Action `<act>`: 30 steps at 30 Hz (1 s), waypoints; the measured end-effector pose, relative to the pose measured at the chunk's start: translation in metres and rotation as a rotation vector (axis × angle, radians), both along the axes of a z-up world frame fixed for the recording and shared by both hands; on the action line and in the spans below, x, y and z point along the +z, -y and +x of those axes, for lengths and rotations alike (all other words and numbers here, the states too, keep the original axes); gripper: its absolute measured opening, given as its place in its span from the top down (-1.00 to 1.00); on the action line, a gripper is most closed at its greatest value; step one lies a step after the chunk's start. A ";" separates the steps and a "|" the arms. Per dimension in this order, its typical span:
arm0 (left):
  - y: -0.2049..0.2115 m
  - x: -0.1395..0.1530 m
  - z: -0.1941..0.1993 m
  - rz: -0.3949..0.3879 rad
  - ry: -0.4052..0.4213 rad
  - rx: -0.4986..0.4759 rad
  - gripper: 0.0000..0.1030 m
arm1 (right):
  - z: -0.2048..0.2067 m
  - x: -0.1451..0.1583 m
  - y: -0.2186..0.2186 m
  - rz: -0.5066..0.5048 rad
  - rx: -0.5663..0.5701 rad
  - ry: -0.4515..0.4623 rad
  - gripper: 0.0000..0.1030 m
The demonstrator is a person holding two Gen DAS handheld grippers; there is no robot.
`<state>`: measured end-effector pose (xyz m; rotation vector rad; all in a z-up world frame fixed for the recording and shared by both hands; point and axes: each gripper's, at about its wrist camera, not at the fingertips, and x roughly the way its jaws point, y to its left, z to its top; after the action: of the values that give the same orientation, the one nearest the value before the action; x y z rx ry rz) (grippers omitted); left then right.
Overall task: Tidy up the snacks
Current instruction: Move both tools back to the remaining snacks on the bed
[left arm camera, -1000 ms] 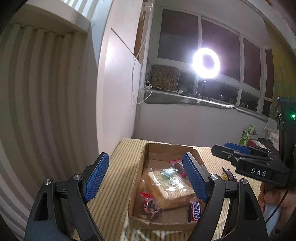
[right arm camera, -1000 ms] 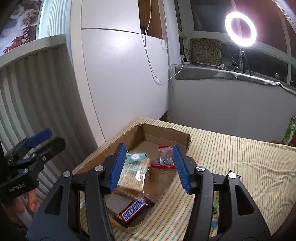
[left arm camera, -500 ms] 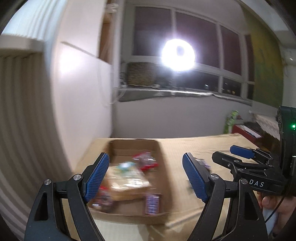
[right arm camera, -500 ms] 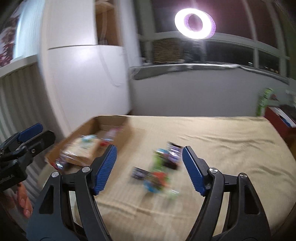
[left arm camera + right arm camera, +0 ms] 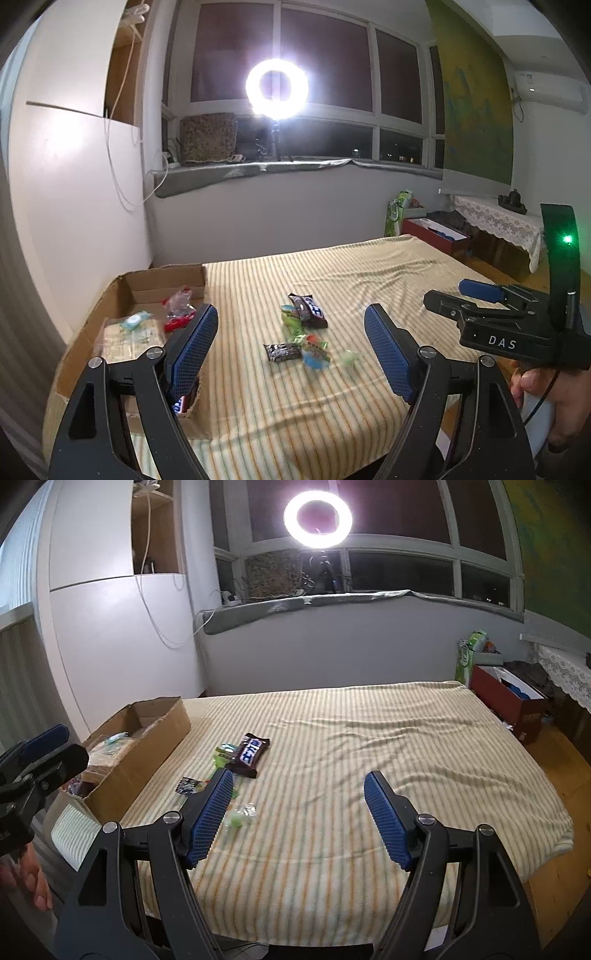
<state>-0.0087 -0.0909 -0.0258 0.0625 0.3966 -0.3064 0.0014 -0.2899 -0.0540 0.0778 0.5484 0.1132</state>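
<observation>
Step in hand, as we read it: pick the next loose snack off the bed (image 5: 369, 738) and get it into the cardboard box (image 5: 147, 746).

- Both grippers empty. Left hand-held gripper (image 5: 291, 347) has its blue pads wide apart with nothing between them; right hand-held gripper (image 5: 299, 812) likewise spread, nothing clamped.
- Loose snacks sit mid-bed in a small cluster, just right of the box: dark chocolate bar (image 5: 308, 310) at the far end, small black packet (image 5: 282, 351) nearer, green and clear candies (image 5: 314, 350) around them. Box already holds a cracker pack (image 5: 127, 334) and a red-wrapped sweet (image 5: 179, 306).
- How we do it well – take one item at a time, the bar first (biggest, flattest, easiest to span). Come down across its short side, pads straddling it, close only once both pads reach the blanket; soft bedding gives, so press lightly.
- Small candies likely slip – pinch the wrapper twist, not the body.
- Pose: both grippers point forward and moderately downward, hovering near the bed's front edge, left beside the box, right further right.
</observation>
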 end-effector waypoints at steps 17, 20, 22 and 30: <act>0.013 -0.058 0.013 -0.030 -0.143 -0.014 -0.58 | 0.007 -0.070 -0.009 -0.043 0.039 -0.117 -0.48; 0.017 -0.083 0.010 -0.021 -0.179 -0.026 -0.58 | 0.003 -0.088 -0.012 -0.059 0.043 -0.145 -0.48; 0.018 -0.099 0.008 -0.009 -0.196 -0.029 -0.58 | -0.001 -0.091 -0.014 -0.079 0.043 -0.126 -0.48; 0.006 -0.088 0.024 -0.097 -0.224 -0.035 -0.58 | 0.010 -0.087 -0.038 -0.126 0.147 -0.088 -0.48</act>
<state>0.0157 -0.0970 -0.1136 -0.0611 0.6027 -0.3682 0.0113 -0.2522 -0.1406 -0.0812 0.6475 0.2191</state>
